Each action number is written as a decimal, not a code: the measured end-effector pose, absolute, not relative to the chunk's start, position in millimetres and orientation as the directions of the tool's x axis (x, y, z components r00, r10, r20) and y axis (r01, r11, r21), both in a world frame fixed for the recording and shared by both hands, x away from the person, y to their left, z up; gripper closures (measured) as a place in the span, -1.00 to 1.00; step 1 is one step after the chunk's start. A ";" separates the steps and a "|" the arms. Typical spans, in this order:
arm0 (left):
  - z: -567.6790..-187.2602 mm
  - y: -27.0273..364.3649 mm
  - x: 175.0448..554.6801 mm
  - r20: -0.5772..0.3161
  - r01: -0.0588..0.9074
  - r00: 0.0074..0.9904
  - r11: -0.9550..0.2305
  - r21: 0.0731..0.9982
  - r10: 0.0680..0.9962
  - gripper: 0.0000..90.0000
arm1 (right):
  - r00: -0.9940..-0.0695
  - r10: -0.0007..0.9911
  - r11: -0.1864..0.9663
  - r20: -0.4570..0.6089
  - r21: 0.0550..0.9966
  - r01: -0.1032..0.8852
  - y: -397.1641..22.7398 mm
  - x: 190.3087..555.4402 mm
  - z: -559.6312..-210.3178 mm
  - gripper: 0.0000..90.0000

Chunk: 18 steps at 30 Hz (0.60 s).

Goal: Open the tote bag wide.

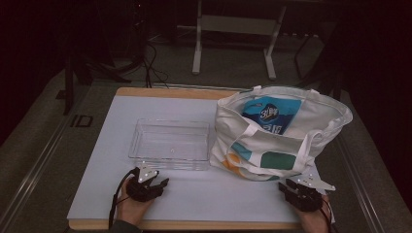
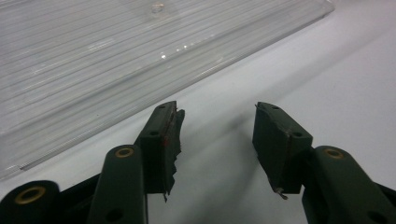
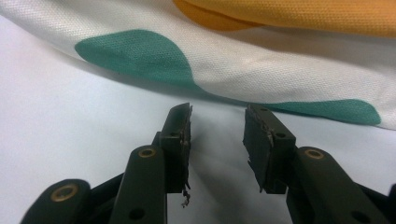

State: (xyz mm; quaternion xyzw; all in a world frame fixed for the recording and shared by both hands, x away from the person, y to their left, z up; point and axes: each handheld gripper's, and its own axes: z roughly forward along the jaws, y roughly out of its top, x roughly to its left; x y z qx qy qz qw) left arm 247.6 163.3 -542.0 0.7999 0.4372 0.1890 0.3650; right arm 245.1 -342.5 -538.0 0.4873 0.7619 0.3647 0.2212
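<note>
Where the floor and a white-legged frame fade into the dark beyond, the table (image 1: 194, 204) lies as a flat, matte white sheet on a wooden board whose pale rim shows along the far and near edges. The widest bare stretch is the near strip in front of both grippers, and more open room runs along the left side.

The bag (image 1: 282, 136) is the bulkiest thing, slumped soft on the right half of the table: cream woven cloth with rounded teal and orange patches, its mouth gaping upward, a handle loop draped down its front. Its fine weave shows in the right gripper view, where the lower edge (image 3: 261, 70) lies folded on the table. A glossy blue packet (image 1: 272, 114) stands up inside the mouth.

Just left of the bag, almost touching it, sits the tray (image 1: 170, 144), a shallow rectangle of clear, ribbed plastic with rounded corners, nothing in it. Its near wall (image 2: 116, 74) runs slantwise ahead of the left jaws.

The left gripper (image 1: 156, 183) rests on the near strip, just short of the tray, jaws parted with only table between them. The right gripper (image 1: 290, 184) lies at the bag's near right corner, jaws likewise apart and holding nothing, tips just short of the cloth.
</note>
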 end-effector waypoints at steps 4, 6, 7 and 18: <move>-541.9 162.5 246.8 -0.010 0.556 0.550 -0.357 0.750 0.835 0.19 | -0.426 0.905 0.255 0.023 0.771 0.583 -342.6 245.0 -538.1 0.36; -542.0 161.5 246.2 -0.003 0.549 0.559 -0.368 0.750 0.829 0.21 | -0.425 0.905 0.252 0.027 0.771 0.585 -342.8 245.3 -538.2 0.35; -541.9 161.4 246.1 -0.001 0.548 0.561 -0.371 0.750 0.828 0.22 | -0.425 0.905 0.251 0.028 0.771 0.586 -343.2 245.4 -538.3 0.35; -538.1 160.7 242.4 -0.027 0.537 0.588 -0.365 0.761 0.809 0.31 | -0.430 0.901 0.245 0.048 0.763 0.598 -343.3 245.2 -535.4 0.43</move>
